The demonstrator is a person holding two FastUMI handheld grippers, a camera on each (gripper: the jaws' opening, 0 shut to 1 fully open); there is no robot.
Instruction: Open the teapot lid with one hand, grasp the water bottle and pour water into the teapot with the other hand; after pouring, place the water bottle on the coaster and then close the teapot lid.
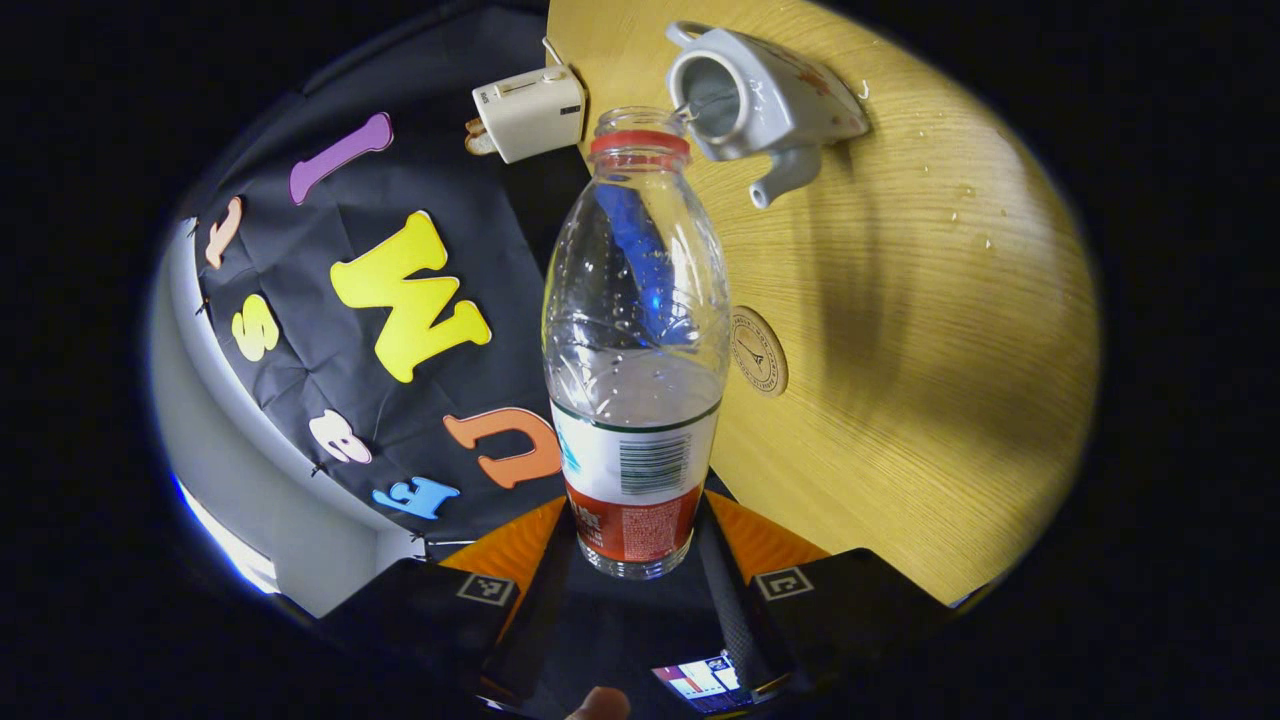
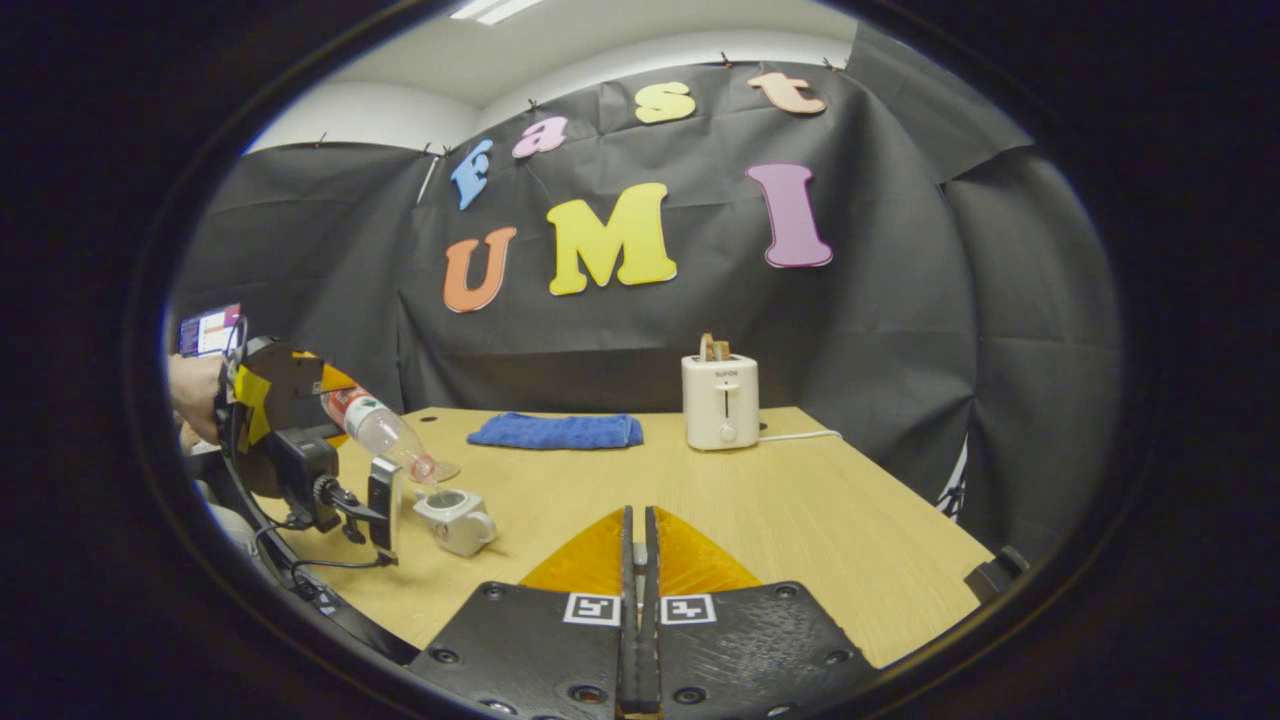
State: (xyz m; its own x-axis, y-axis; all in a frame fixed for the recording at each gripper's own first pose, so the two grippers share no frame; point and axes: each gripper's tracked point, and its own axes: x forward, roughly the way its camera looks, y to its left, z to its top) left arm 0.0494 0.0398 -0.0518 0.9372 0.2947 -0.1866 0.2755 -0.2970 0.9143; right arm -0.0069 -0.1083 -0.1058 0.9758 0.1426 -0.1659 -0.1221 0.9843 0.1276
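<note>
Pouring from bottle (image 1: pixel 636 340) into teapot (image 1: pixel 760 100), left gripper (image 1: pixel 636 560) clamped low on the label.

Thin clear plastic, part-filled: light, easily dented, slick when wet, so gripped at the stiffer lower band. Held tilted, mouth just above the open teapot near the worktop's (image 2: pixel 800 500) left edge. Ceramic teapot heavy, brittle. Coaster (image 1: pixel 758 350) lying near. Right gripper (image 2: pixel 640 560) jaws closed, empty; lid unseen.

Tilting over the teapot (image 2: pixel 455 519), mouth just above its opening: the water bottle (image 2: pixel 385 432). Sitting on the table (image 2: pixel 820 520), behind the teapot: a folded cloth (image 2: pixel 556 431), with a toaster (image 2: pixel 720 401) standing to its right. Lying near the teapot: a coaster (image 1: pixel 758 350).
</note>
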